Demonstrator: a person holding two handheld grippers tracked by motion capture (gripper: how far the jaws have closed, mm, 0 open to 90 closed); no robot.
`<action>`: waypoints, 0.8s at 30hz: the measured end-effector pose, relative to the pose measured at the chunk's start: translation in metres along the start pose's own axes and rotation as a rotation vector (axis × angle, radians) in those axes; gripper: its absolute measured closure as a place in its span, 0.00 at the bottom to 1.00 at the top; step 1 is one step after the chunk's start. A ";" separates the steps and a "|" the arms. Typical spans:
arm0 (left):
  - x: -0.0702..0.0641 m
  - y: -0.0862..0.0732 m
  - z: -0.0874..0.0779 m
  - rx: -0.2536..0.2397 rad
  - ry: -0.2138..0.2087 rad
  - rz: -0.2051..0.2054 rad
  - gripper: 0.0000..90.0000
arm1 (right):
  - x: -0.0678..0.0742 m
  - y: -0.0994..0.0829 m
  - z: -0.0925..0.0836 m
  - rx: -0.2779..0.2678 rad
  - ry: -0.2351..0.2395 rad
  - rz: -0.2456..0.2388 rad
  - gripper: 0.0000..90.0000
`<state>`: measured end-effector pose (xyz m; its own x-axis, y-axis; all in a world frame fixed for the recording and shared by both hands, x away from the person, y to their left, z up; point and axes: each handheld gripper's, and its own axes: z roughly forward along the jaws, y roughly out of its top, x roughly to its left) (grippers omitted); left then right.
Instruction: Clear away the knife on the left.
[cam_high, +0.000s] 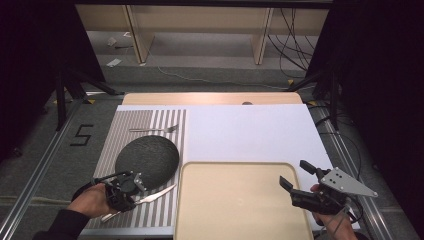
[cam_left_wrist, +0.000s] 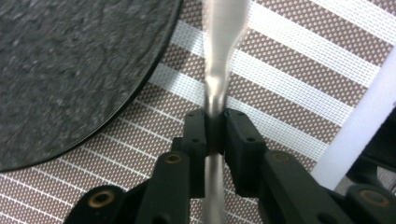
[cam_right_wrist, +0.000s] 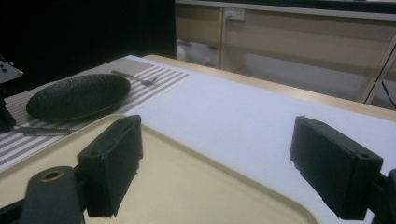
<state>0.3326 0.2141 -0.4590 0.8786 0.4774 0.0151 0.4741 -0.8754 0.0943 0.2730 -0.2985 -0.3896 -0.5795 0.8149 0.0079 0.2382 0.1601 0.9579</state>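
while the left gripper is clamping the knife, the legend is reading as follows:
left gripper: its jaws are pressing on the knife's thin handle, gripping it edge-on.
knife: it is lying on the striped placemat near the mat's near right corner, just beside the dark plate and the left rim of the beige tray, with its blade pointing toward the tray.
right gripper: it is hovering with its jaws standing wide apart and nothing between them, above the tray's right edge.
fork: it is resting near the mat's far edge, beyond the plate.
doing the step well: the grip is sitting on a narrow, slick strip, so lifting straight and slowly, keeping the blade level and clear of the plate's rim, is looking wise; a tilt is likely to let it pivot.
hard to make out: the blade tip is running out of the left gripper view's top edge, blurred; the handle's end is lying partly under the left hand; whether the knife is touching the mat or is lifting is not telling.
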 end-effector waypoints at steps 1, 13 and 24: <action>0.000 0.000 0.000 0.003 0.001 0.008 0.88 | -0.001 0.000 0.000 0.001 -0.002 0.000 0.20; 0.000 0.006 0.000 0.036 0.000 0.008 0.89 | -0.001 0.000 0.002 0.006 -0.008 -0.002 0.21; 0.002 0.003 -0.006 0.023 -0.054 -0.041 0.89 | 0.000 0.000 0.000 0.003 -0.005 0.002 0.21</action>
<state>0.3350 0.2129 -0.4531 0.8597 0.5090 -0.0422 0.5108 -0.8568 0.0709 0.2733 -0.2984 -0.3898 -0.5749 0.8182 0.0080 0.2414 0.1603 0.9571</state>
